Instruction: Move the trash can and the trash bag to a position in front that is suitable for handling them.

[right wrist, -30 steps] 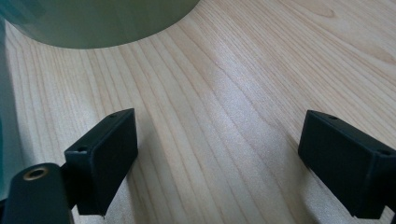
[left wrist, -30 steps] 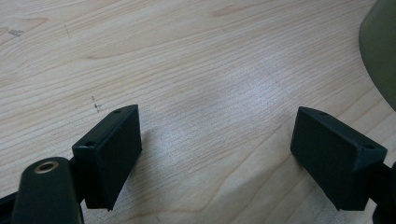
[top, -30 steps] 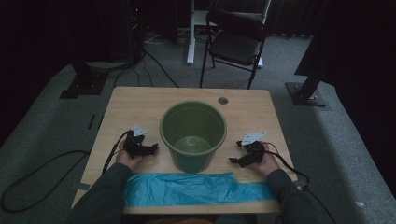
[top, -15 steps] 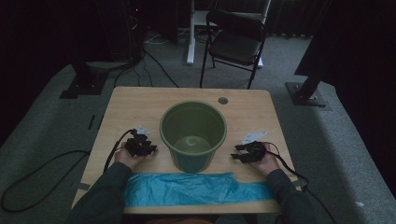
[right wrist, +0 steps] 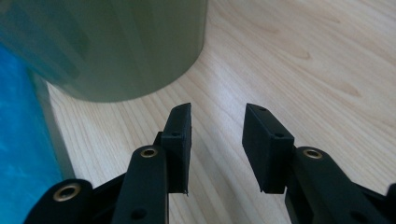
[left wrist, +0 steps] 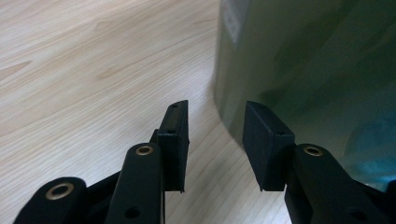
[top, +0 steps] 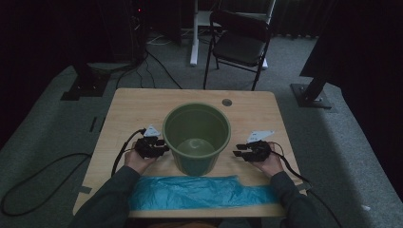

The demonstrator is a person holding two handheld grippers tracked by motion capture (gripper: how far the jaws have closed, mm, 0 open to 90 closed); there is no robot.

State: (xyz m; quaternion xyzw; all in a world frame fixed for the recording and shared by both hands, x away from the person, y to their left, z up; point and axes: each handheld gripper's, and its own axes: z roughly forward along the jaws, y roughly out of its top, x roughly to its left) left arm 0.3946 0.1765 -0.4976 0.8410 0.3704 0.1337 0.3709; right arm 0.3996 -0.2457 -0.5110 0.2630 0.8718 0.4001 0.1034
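Green bucket (top: 196, 137) stands upright at mid tabletop (top: 133, 107), between both grippers. Left gripper (top: 161, 148) sits just beside its left wall, right gripper (top: 237, 153) near its right wall, apart from it. Right jaws have just been closing; both pairs stand parted with nothing between them. Blue plastic bag (top: 199, 192) lies flat along the near edge.

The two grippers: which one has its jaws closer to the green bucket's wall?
The left gripper. Its jaws sit right beside the green bucket, whose wall looms beside one jaw in the left gripper view; the right gripper stands farther off, with bare table between.
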